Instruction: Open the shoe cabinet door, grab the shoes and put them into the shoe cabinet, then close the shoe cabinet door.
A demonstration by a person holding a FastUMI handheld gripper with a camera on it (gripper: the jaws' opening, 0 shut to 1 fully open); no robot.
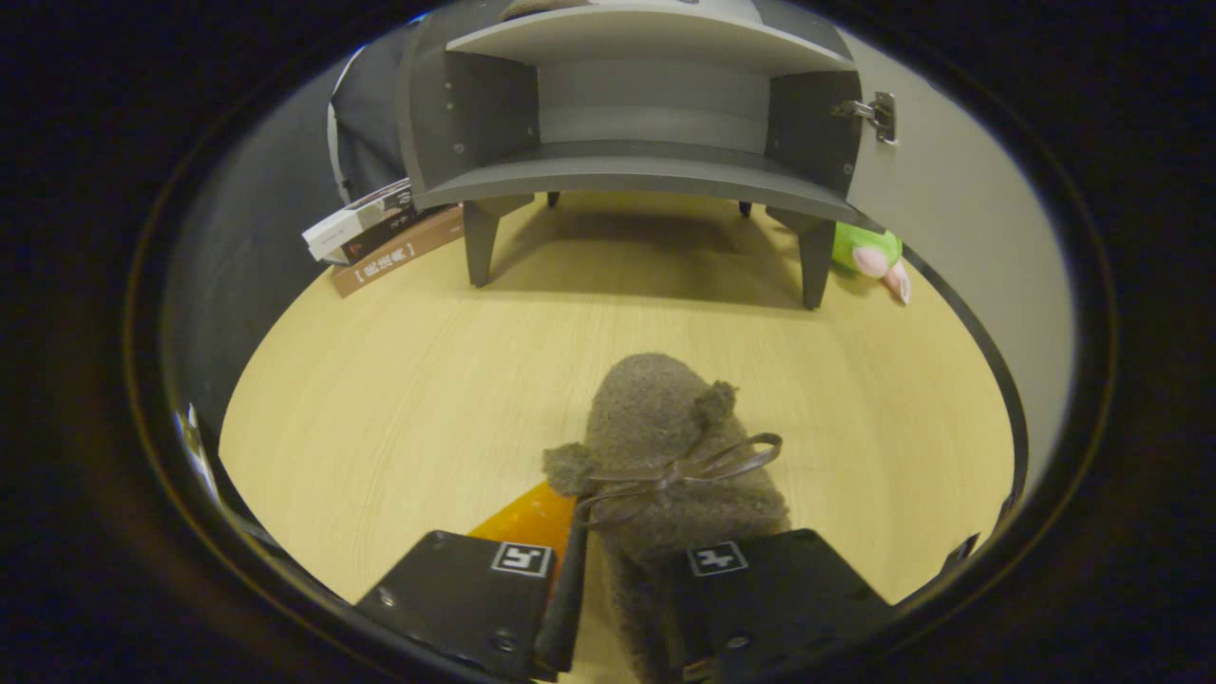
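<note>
Farthest left, a small stack of books [380, 237] leans against the dark wall beside the shoe cabinet's left leg, a white-edged one on top and a brown-spined one lowest, resting on the pale wooden floor [380, 399]. Behind the books a dark panel [366, 114] stands next to the cabinet's left wall (whether it is a door leaf or part of the booth, I cannot tell).

The grey shoe cabinet [636, 176] stands well beyond the fingers, raised on short legs. Its front is open, showing a bare lower shelf and another shelf above it. On its right edge a metal hinge [874, 112] joins the cabinet to the open door [950, 209], which swings out to the right as a pale flat panel. Just below that door, beside the cabinet's right front leg, lies a green plush toy [869, 252] with pink parts.

Nearer, the gripper [617, 579] holds a fuzzy grey-brown shoe [665, 446] with a ribbon bow [679, 470] tied across its top. The shoe's rear sits between the two fingers, which appear closed against its sides, while its toe reaches out ahead of them toward the cabinet. An orange patch [532, 518] shows just beside the shoe, above the left finger.
</note>
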